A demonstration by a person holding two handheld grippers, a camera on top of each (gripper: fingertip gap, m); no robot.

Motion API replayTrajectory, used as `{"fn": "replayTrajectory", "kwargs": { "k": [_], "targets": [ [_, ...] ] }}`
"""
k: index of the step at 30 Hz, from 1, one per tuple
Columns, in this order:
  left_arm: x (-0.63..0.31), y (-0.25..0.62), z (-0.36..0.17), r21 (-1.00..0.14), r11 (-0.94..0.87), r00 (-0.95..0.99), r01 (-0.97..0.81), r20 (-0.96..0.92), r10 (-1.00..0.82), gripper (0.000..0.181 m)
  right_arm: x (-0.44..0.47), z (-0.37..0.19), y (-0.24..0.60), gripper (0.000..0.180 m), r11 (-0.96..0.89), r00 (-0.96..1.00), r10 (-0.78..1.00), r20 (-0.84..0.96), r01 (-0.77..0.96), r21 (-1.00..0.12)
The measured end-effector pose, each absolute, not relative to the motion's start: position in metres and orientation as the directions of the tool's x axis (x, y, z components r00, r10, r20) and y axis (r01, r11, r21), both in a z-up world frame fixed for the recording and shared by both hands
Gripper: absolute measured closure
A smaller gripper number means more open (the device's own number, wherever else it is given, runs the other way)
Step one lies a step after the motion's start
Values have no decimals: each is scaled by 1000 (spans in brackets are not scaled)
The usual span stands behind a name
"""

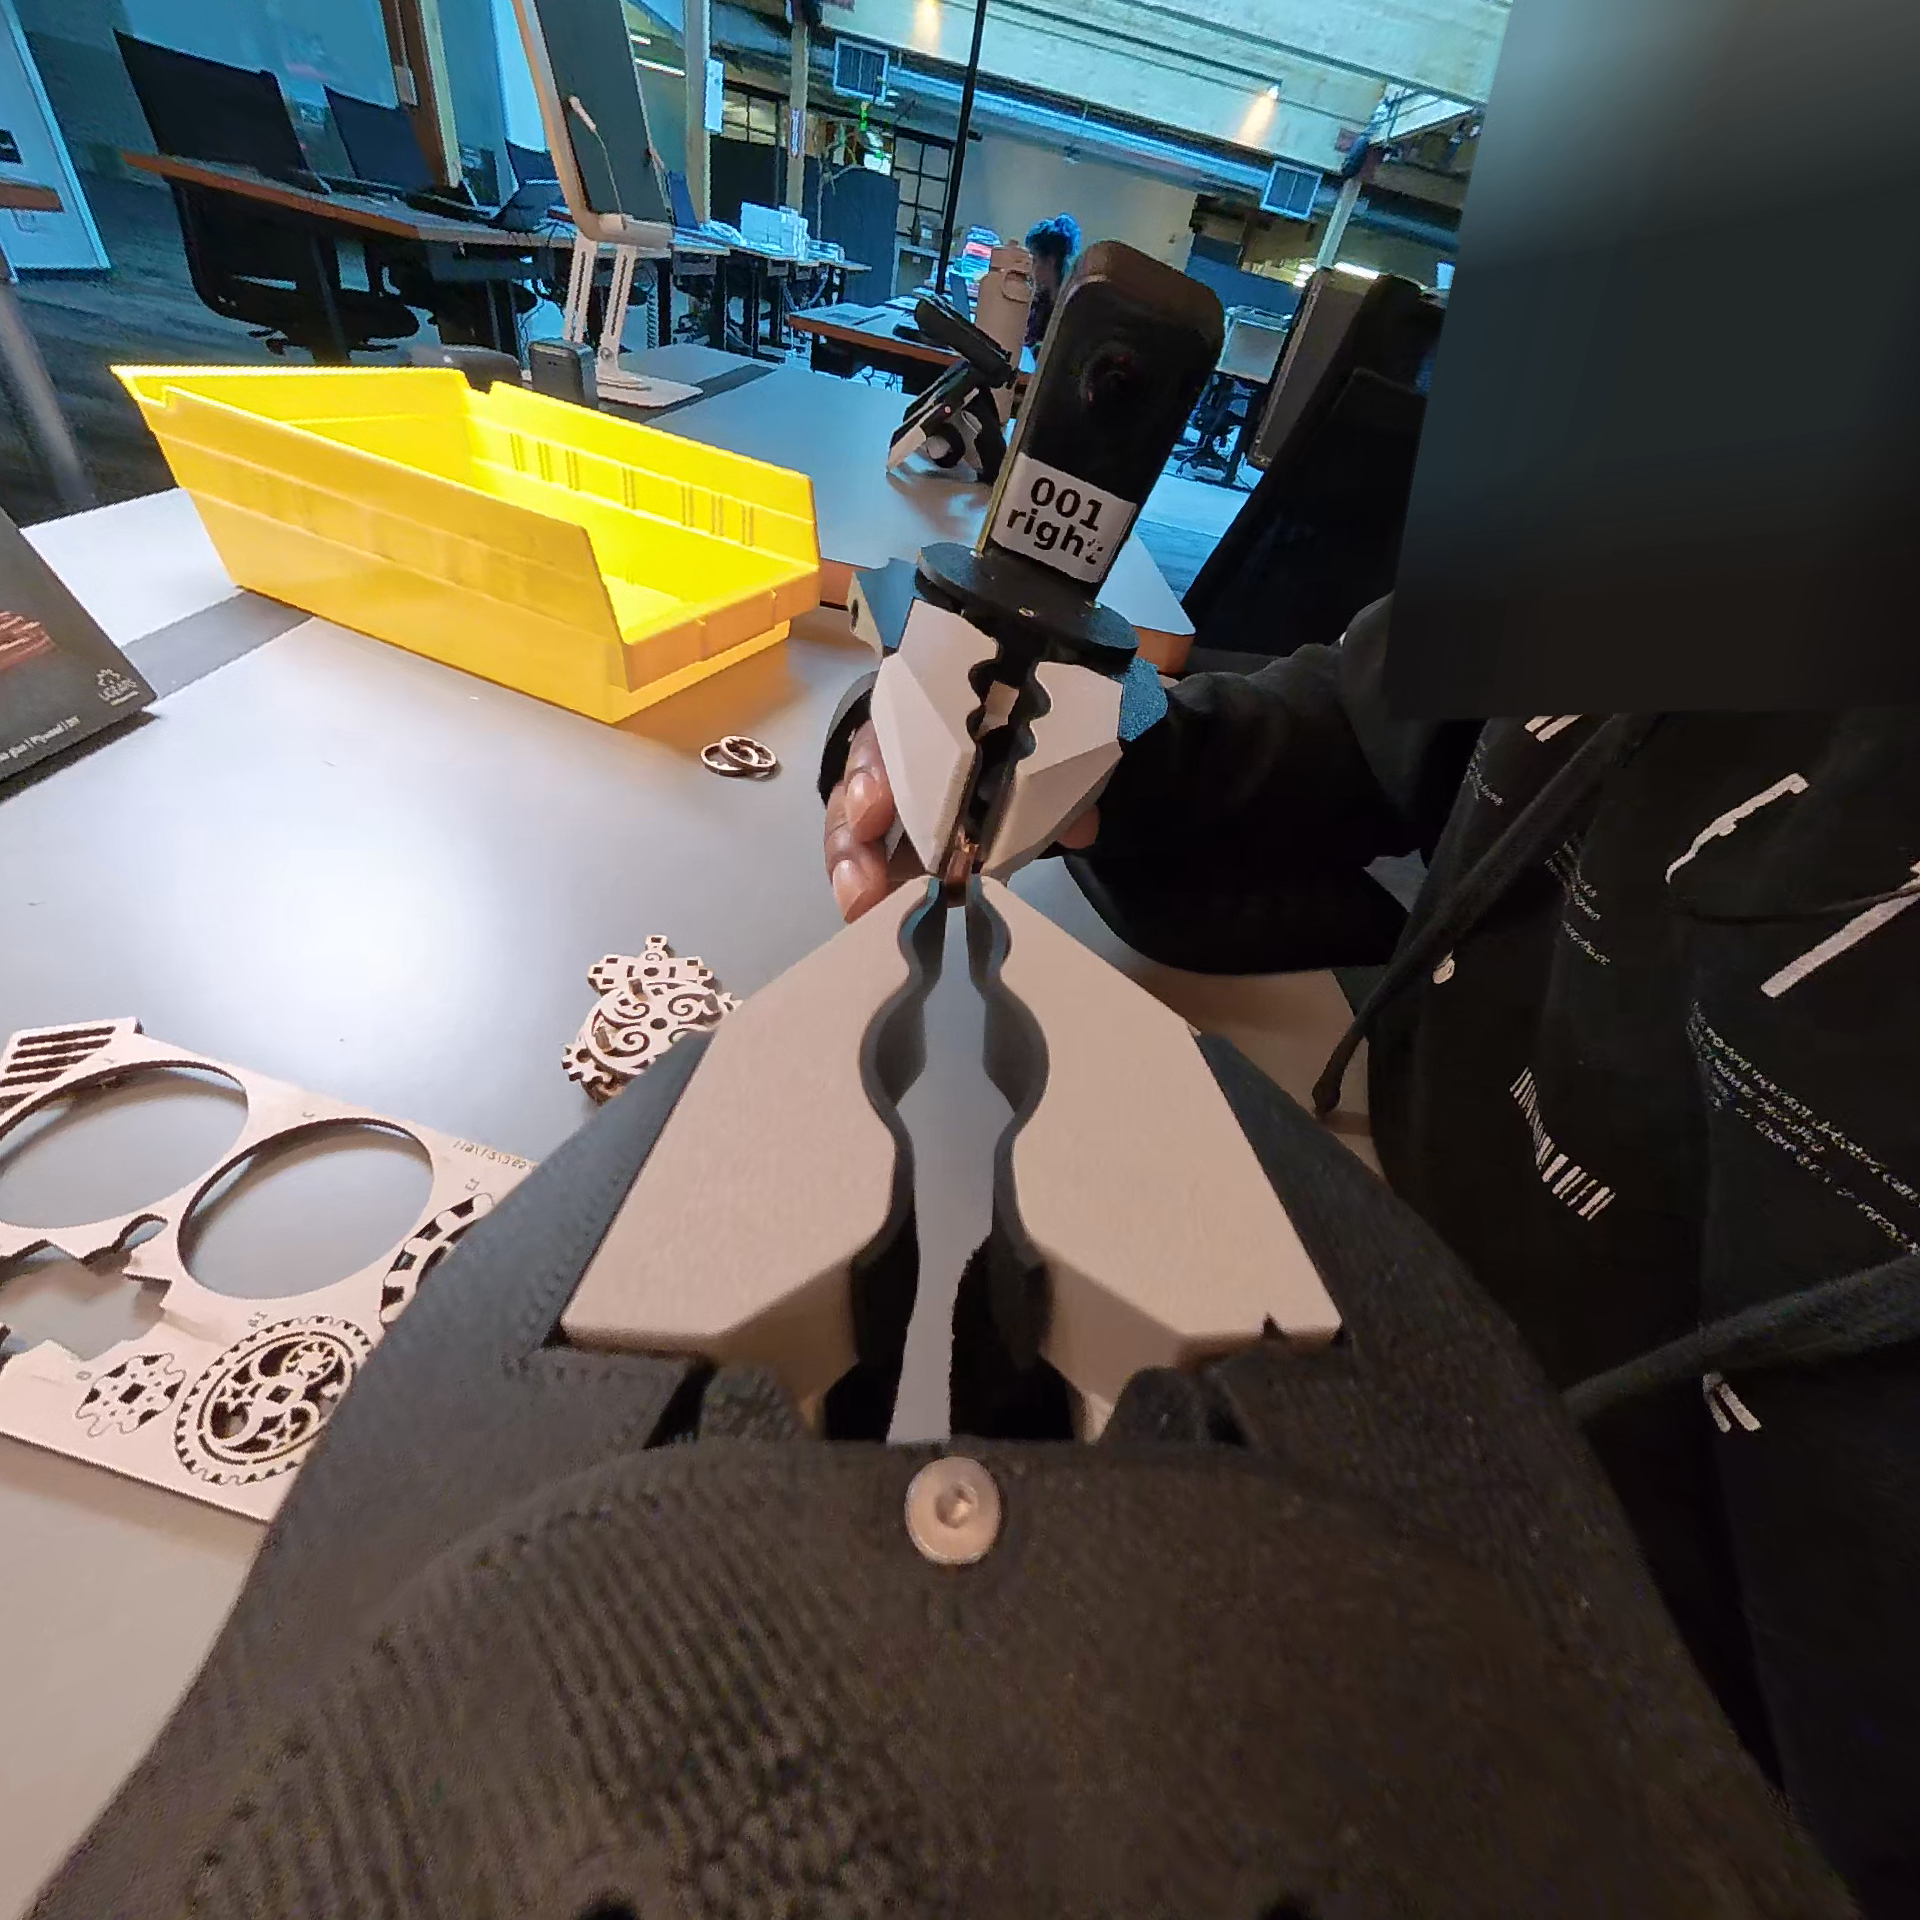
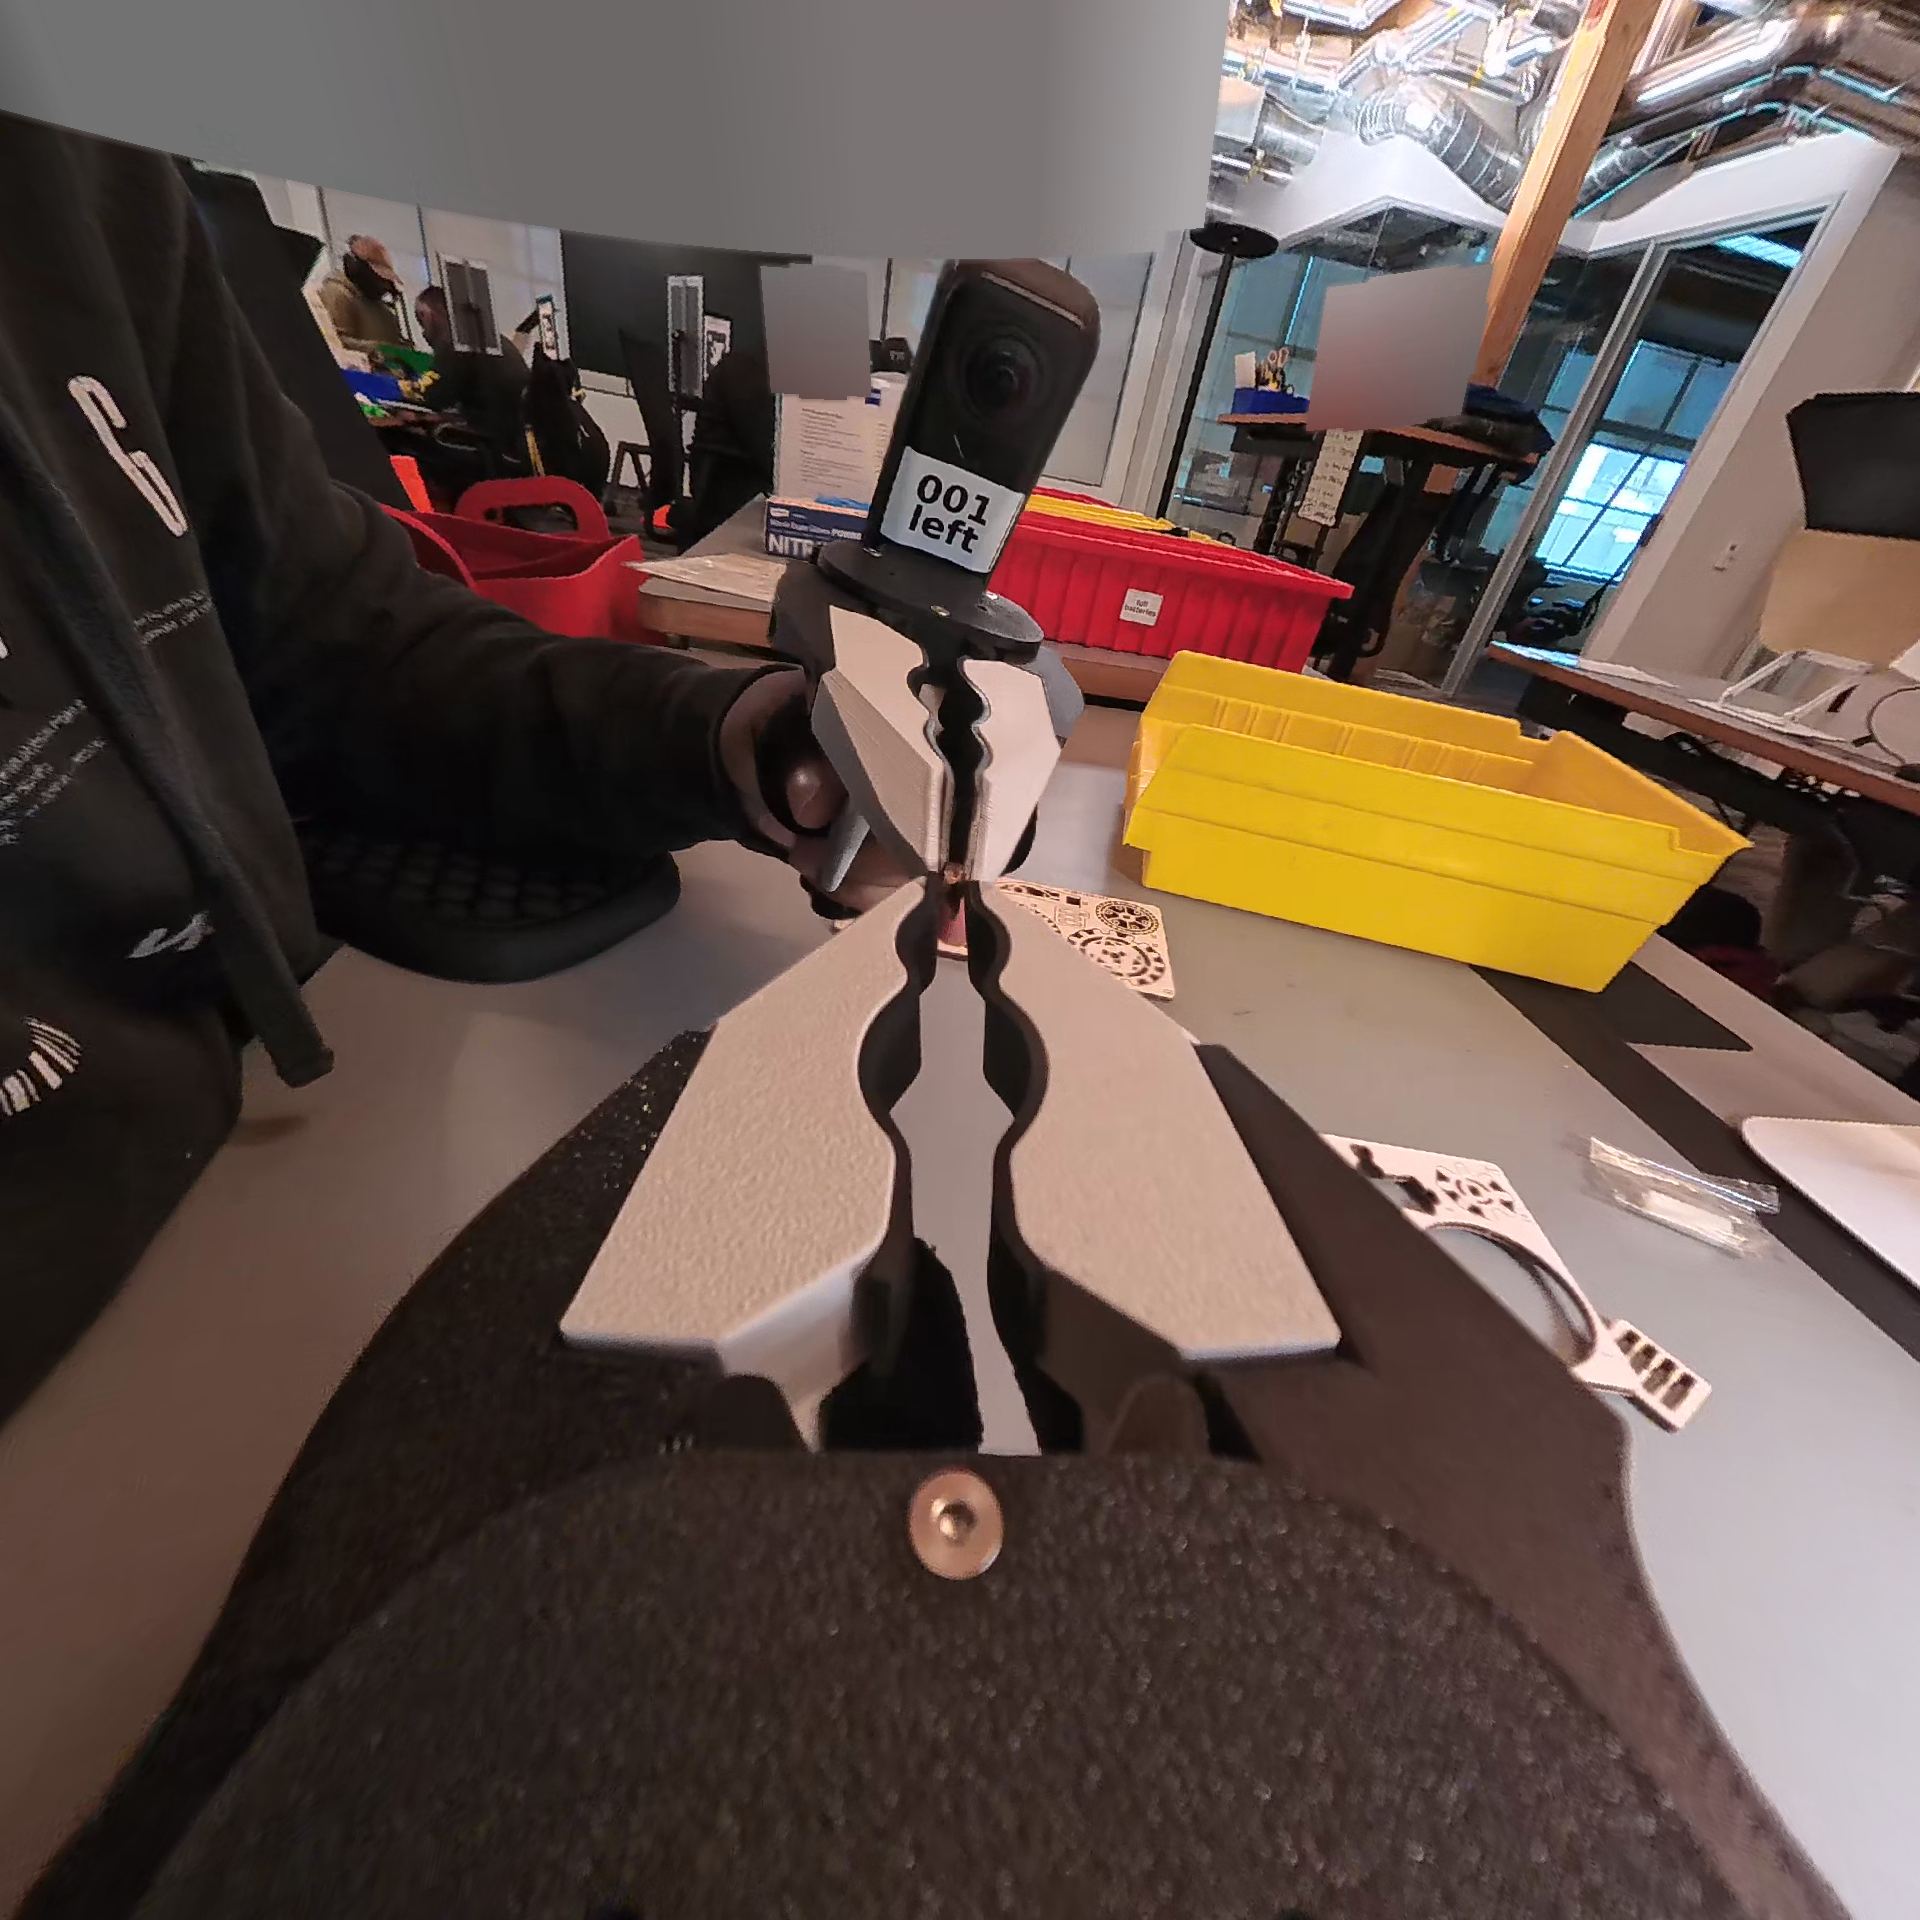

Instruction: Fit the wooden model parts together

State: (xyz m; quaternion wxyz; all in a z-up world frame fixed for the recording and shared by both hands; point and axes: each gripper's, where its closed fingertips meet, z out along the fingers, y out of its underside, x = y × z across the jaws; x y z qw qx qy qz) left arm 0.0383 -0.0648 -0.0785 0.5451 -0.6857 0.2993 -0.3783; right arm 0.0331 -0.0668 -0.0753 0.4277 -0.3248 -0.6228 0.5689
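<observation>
My two grippers meet tip to tip above the grey table [image 1: 364,831]. In the left wrist view my left gripper [image 1: 951,900] is shut, with a small wooden part [image 1: 962,862] pinched where its tips meet the right gripper [image 1: 961,844]. In the right wrist view my right gripper [image 2: 951,906] is shut on a small wooden part [image 2: 951,928], and the left gripper [image 2: 951,864] faces it, also shut. The parts are tiny and mostly hidden by the fingertips. An assembled wooden gear piece [image 1: 644,1013] lies on the table to the left.
A laser-cut wooden sheet [image 1: 208,1247] lies at the front left, and others show in the right wrist view [image 2: 1112,935]. A yellow bin [image 1: 499,540] stands behind. Two small rings [image 1: 740,755] lie near it. A small clear bag [image 2: 1683,1200] lies at the right. The person's dark hoodie [image 1: 1662,1039] is close by. My two grippers' fingertips are within a few centimetres of each other. The assembled wooden gear piece [image 1: 644,1013] is about 15 centimeters from both grippers' fingertips.
</observation>
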Motion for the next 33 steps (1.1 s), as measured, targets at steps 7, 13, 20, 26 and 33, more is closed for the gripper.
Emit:
{"fn": "replayTrajectory", "kwargs": {
  "k": [7,13,20,26,33],
  "targets": [
    [36,-61,-80,-957,-287,547,50,267,-793,179,31,-77,-64,178,180,-391,898,203,-93,-979],
    [35,-59,-87,-946,-319,549,52,294,-782,179,28,-83,-59,172,154,-387,908,161,-47,-987],
    [36,-58,-89,-956,-289,556,52,268,-787,178,30,-88,-58,178,-10,-465,885,-37,59,-998],
    [39,-55,-96,-980,-149,639,-135,29,-769,151,34,-99,-49,178,-390,-494,706,-507,327,-861],
    [36,-47,-98,-959,-36,694,-280,-177,-698,163,30,-96,-43,178,-549,-468,596,-653,356,-756]
  ]
}}
